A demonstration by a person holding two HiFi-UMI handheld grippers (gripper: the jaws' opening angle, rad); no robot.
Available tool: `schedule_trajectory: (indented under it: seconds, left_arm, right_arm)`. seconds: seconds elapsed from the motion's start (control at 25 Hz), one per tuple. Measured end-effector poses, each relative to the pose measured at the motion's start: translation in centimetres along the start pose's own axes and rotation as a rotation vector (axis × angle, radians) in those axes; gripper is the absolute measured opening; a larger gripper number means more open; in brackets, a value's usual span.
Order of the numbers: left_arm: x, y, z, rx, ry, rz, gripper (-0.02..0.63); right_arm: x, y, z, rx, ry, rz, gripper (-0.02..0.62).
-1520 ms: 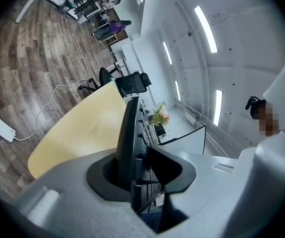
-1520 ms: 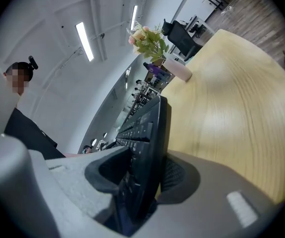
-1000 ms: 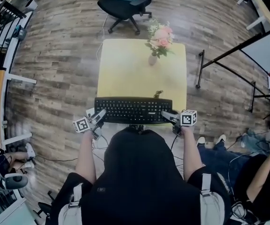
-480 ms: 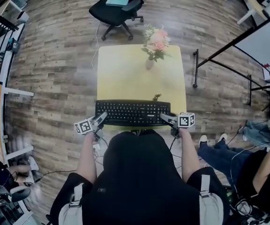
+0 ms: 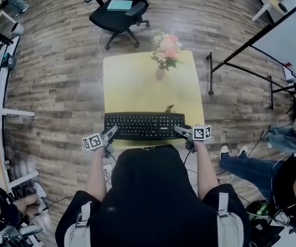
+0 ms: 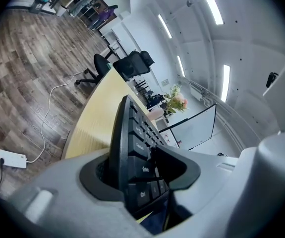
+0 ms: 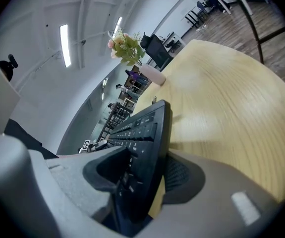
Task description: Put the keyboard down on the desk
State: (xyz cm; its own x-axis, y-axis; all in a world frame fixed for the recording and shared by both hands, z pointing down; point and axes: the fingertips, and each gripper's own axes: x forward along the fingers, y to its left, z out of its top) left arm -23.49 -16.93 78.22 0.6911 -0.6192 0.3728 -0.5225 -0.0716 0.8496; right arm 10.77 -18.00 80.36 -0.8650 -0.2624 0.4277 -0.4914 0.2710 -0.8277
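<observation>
**Item: keyboard** [image 5: 144, 126] — black, full-size and rectangular, with pale legends on dark keys and a small white mark near its right end. It lies crosswise on the desk [image 5: 137, 91], keys up, with its long front side along the desk's near edge.

**Holders:** The left gripper [image 5: 110, 131] is at the keyboard's left end and the right gripper [image 5: 181, 131] at its right end. The jaws of both are opening. Each gripper view shows a keyboard end standing between the two jaws, with a strip of ribbed pad bare beside the keyboard's underside. The grip is slack, not clamped.

**Support:** The desk has a pale yellow, wood-grained top with rounded corners. The keyboard's left end sits just inside the desk's left edge, and a bare margin lies beyond its right end.

**Open room:** The top is bare behind the keyboard, up to a vase of pink flowers [image 5: 163, 50] near the far edge, right of centre. A small dark object [image 5: 169, 108] lies just behind the keyboard's rear edge, too small to identify.

**Surroundings:** The desk stands on a wood-plank floor [image 5: 60, 86]. A black office chair [image 5: 118, 6] stands beyond the far side, well apart from the desk. A black metal frame [image 5: 240, 71] stands to the right — clear of the desk's edge.
</observation>
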Motion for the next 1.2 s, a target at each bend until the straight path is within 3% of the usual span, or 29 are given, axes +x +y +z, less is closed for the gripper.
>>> schedule_trajectory:
  seconds: [0.32,0.92,1.2]
  left_arm:
    - [0.7,1.3,0.3,0.029,0.037,0.040,0.199]
    - [0.8,3.3,1.0,0.232,0.060,0.205,0.269]
    - [0.4,4.4,0.9,0.279,0.065,0.282,0.290]
  right_arm:
    - [0.7,-0.8,-0.2,-0.024,-0.001,-0.088,0.232]
    - [1.2,-2.7,-1.0,-0.085,0.056,-0.231,0.255]
    - [1.3,-2.5,-1.2,-0.112,0.058,-0.318,0.265]
